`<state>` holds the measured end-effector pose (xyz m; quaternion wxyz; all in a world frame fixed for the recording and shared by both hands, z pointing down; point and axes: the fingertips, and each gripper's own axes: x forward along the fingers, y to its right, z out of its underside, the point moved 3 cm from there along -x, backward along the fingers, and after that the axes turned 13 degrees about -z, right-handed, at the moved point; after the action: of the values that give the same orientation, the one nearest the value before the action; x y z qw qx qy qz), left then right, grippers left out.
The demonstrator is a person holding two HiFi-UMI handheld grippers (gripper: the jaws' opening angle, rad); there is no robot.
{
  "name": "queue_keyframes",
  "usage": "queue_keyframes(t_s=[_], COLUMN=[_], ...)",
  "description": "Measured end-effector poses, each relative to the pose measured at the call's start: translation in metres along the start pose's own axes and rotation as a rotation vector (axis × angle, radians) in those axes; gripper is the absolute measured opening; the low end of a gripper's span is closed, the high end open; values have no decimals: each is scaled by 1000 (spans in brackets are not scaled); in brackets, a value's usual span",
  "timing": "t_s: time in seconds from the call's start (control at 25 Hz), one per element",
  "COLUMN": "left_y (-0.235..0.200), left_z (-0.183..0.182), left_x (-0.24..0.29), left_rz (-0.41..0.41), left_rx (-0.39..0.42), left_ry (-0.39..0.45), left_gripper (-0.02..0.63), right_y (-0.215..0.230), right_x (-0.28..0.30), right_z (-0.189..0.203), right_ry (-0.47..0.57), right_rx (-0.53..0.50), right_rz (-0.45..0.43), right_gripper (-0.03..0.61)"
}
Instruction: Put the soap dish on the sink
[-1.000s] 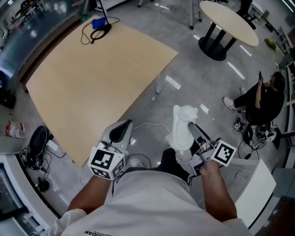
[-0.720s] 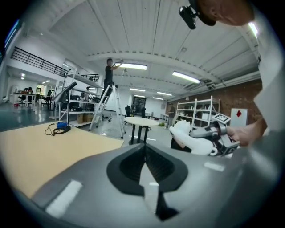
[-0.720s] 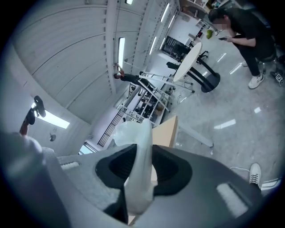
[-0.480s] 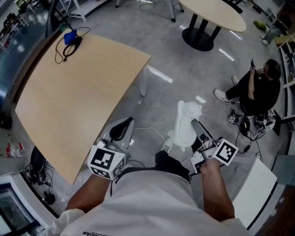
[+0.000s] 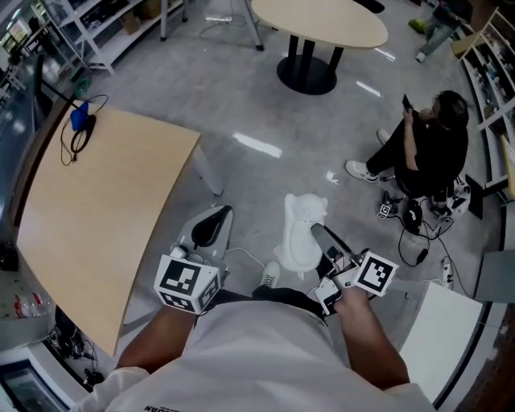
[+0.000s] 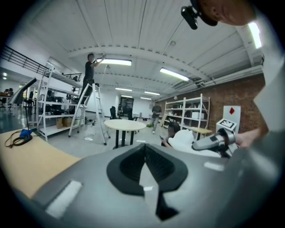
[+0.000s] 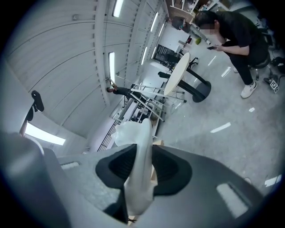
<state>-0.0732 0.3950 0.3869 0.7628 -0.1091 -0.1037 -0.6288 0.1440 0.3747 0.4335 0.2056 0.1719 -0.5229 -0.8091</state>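
Note:
The soap dish [image 5: 302, 233] is white and wavy-edged, and it hangs edge-up over the grey floor in front of my body. My right gripper [image 5: 316, 233] is shut on its lower part. In the right gripper view the soap dish [image 7: 140, 160] stands upright between the two dark jaws of the right gripper [image 7: 140, 182]. My left gripper [image 5: 211, 227] is beside it at the left, shut and empty. In the left gripper view the left gripper [image 6: 145, 158] has its jaws together, and the soap dish [image 6: 185, 139] shows at the right. No sink is in view.
A large wooden table [image 5: 88, 209] lies at the left. A round table [image 5: 322, 24] on a black base stands ahead. A seated person in black [image 5: 426, 145] is at the right, near a white cabinet [image 5: 438, 322]. Shelving and a ladder [image 6: 89, 107] stand further off.
The whole view has swung: the wooden table has slid left, and the round table and seated person have come nearer the middle. Both grippers travel along unchanged, the dish still held.

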Motion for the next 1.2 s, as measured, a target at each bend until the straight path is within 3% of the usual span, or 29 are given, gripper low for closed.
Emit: queue_keyframes(t_s=[0.28,0.56,0.88,1.2], left_y=[40,66,67,80], left_z=[-11,-24,-25,-44], left_x=[44,61,89,143], left_rz=[69,109,158,233], left_rx=[25,67,91,97], left_ry=[-52,-39,-78,-42], left_gripper=[8,8,9,8], right_y=[13,19,24,41], right_x=[-36,-56,-59,-63], right_z=[-42,-67,-88,-115], right_ry=[101,162,216,283], right_rx=[-26,-35,-44,-50], right_rz=[6,14,25,54], right_gripper=[114,114,113,114])
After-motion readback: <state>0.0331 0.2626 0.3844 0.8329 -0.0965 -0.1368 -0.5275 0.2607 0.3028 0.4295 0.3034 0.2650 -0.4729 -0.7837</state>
